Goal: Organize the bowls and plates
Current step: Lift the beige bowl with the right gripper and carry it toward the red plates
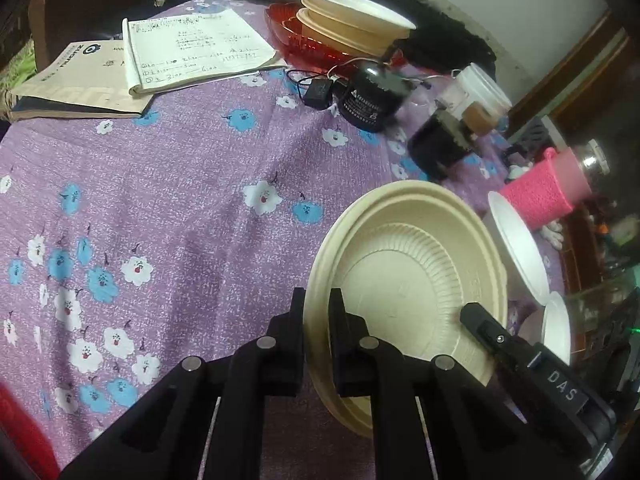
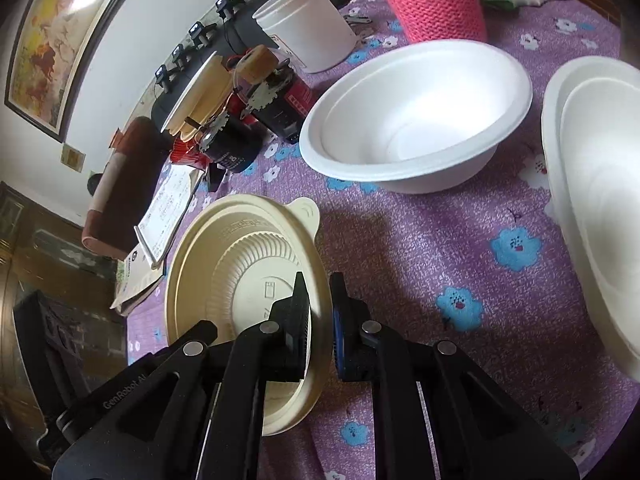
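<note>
Cream plate [image 1: 404, 280], tilted above the purple flowered tablecloth [image 1: 180, 184], pinched at opposite rims: left gripper [image 1: 318, 300] closed on one edge, right gripper [image 2: 318, 284] closed on the other. White bowl [image 2: 416, 120] resting just beyond on the cloth; second white bowl [image 2: 600, 208] apparently at the cloth's right edge. Stacked bowls [image 1: 352, 20] in a red tray [image 1: 296, 40] toward the far edge.

White wall [image 2: 132, 40] with framed painting [image 2: 52, 40], purple floral tablecloth [image 1: 180, 200], perhaps dark wooden furniture [image 2: 36, 248].
</note>
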### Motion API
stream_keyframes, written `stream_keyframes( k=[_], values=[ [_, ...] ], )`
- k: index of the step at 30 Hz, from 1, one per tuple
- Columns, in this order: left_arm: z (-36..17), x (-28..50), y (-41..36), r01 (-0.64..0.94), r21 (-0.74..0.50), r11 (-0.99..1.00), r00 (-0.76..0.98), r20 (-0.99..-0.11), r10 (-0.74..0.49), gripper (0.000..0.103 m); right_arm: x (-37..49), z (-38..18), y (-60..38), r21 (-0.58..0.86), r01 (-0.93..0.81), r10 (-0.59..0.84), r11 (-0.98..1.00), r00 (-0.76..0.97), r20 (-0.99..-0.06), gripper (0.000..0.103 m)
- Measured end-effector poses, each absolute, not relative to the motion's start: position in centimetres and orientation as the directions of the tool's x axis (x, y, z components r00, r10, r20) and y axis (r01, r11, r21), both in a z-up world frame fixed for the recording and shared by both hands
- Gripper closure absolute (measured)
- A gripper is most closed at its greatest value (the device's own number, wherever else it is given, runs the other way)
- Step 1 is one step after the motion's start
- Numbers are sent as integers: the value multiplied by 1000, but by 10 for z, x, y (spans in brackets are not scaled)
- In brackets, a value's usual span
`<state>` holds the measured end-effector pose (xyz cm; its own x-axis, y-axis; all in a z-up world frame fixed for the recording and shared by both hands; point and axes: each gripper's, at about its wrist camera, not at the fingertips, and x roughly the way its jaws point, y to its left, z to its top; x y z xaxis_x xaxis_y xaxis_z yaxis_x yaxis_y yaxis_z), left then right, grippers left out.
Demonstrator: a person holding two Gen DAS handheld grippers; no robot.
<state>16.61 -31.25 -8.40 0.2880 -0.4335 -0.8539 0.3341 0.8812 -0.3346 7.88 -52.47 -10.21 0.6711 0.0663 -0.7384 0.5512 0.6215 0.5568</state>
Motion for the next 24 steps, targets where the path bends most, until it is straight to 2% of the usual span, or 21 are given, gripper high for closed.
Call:
stream_keyframes(
  k=[24],
  values=[
    [-72, 78, -308, 445, -160, 881, 392, -849, -353, 92, 5, -102, -511, 618, 523, 116, 587, 701, -704, 93]
  ],
)
